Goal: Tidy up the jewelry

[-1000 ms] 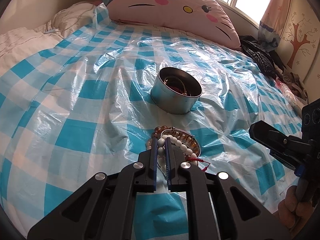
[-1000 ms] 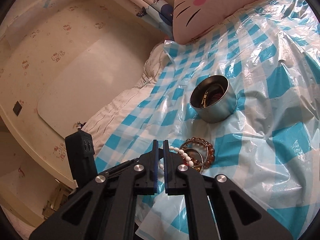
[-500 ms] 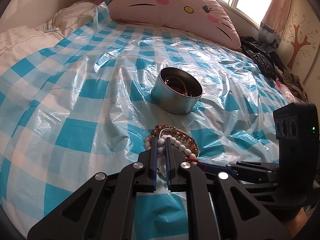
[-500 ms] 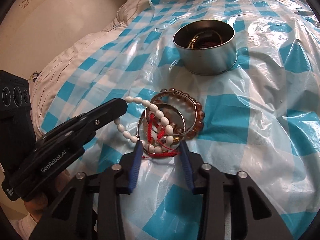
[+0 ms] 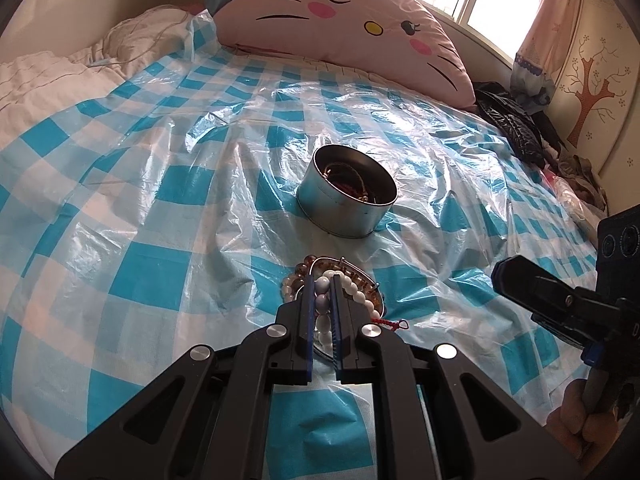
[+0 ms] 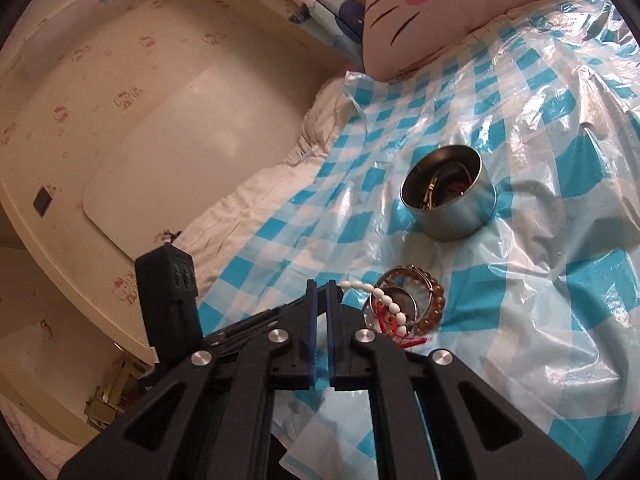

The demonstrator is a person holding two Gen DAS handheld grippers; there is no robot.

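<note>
A pile of jewelry lies on the blue-checked plastic sheet: a white bead bracelet, an amber bead bracelet, a metal bangle and a red cord. My left gripper is shut on the white bead bracelet, low over the pile. My right gripper is shut and empty, lifted to the left of the pile; it also shows in the left wrist view. A round metal tin holding jewelry stands just beyond the pile, also in the right wrist view.
A pink cat-face pillow lies at the head of the bed. Dark clothes are heaped at the right edge. White bedding lies left of the plastic sheet. A cream headboard stands beyond.
Half a second ago my right gripper was open, low at the red cord. It has pulled back, risen and shut empty. My left gripper stays shut on the white beads.
</note>
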